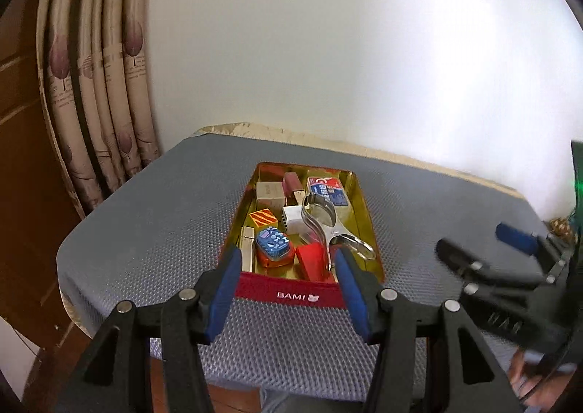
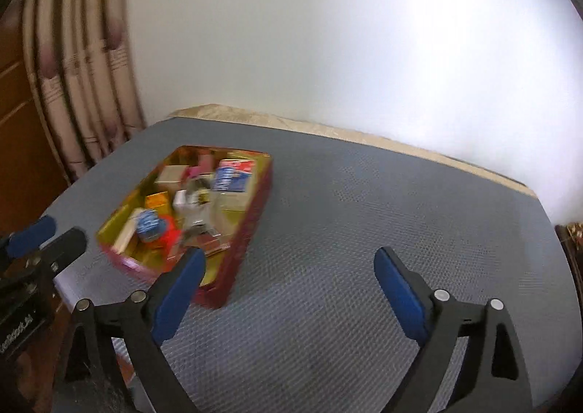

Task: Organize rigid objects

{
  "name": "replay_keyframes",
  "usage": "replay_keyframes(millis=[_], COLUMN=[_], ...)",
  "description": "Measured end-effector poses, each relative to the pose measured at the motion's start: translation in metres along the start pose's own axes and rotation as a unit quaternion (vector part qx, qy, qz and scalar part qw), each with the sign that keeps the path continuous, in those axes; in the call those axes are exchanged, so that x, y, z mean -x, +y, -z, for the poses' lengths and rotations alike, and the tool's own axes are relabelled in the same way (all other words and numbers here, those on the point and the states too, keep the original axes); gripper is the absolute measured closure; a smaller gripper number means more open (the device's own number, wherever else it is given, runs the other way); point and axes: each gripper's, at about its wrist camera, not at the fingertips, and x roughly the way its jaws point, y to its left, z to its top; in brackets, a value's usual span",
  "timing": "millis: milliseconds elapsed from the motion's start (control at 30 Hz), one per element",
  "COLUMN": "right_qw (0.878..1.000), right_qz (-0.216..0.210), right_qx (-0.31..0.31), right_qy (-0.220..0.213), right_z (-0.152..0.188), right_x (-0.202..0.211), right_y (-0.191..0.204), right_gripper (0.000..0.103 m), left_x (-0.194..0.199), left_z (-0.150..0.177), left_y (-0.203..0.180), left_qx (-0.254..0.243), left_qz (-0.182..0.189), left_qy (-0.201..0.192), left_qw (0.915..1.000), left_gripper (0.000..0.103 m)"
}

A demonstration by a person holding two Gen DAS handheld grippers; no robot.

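Observation:
A tin [image 1: 291, 294], red outside with "BAMI" on its front wall and gold inside, sits on a grey mesh mat [image 1: 145, 230]. It holds several small items: a silver metal clip [image 1: 320, 219], a red wedge [image 1: 309, 260], a blue patterned piece [image 1: 273, 245], an orange striped block [image 1: 263, 218], a white cube [image 1: 293, 219], a beige box [image 1: 269, 194] and a blue-and-red packet [image 1: 328, 190]. My left gripper [image 1: 287, 254] hovers just in front of the tin, open and empty. My right gripper [image 2: 289, 256] stands wide open over bare mat to the right of the tin [image 2: 251, 230], blurred.
A patterned curtain [image 1: 98, 103] hangs at the left beside a wooden panel, with a white wall behind the table. The mat's beige back edge [image 2: 328, 128] runs along the wall. Bare mat stretches right of the tin. A hand [image 1: 524, 373] grips the right tool.

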Motion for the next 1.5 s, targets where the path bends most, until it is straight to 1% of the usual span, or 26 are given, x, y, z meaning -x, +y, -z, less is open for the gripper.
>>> replay_keyframes(millis=[133,167,267,333,400,433,500,700,1033,1500], right_qw=[1.000,0.999,0.997,0.996,0.997,0.997,0.997,0.997,0.998,0.998], right_qz=[0.004,0.009,0.050,0.057,0.043,0.039,0.037,0.034,0.032,0.029], right_qx=[-0.001,-0.001,0.012,0.019,0.017,0.014,0.014,0.021,0.011,0.009], right_qy=[-0.026,-0.036,-0.063,-0.072,-0.069,-0.068,-0.067,-0.068,-0.058,-0.061], right_z=[0.003,0.003,0.004,0.006,0.008,0.008,0.008,0.008,0.009,0.012], right_x=[0.025,0.032,0.050,0.060,0.069,0.071,0.074,0.081,0.073,0.074], right_y=[0.020,0.027,0.044,0.050,0.052,0.053,0.054,0.056,0.051,0.050], right_gripper=[0.004,0.001,0.001,0.000,0.001,0.001,0.001,0.001,0.001,0.001], left_x=[0.026,0.031,0.042,0.048,0.053,0.053,0.054,0.048,0.033,0.028], left_z=[0.004,0.006,0.008,0.009,0.008,0.008,0.008,0.009,0.013,0.014], left_y=[0.008,0.010,0.015,0.018,0.022,0.024,0.027,0.027,0.027,0.025], left_qx=[-0.006,-0.005,-0.005,-0.001,0.007,0.012,0.019,0.012,0.006,-0.007], left_qz=[-0.009,-0.012,-0.014,-0.020,-0.016,-0.010,-0.010,-0.014,-0.019,-0.029], left_qy=[-0.017,-0.020,-0.026,-0.035,-0.034,-0.032,-0.032,-0.020,-0.001,0.010], left_qw=[0.9998,0.9997,0.9996,0.9992,0.9993,0.9994,0.9993,0.9996,0.9998,0.9995], left_gripper=[0.049,0.049,0.049,0.049,0.048,0.048,0.048,0.048,0.048,0.048])
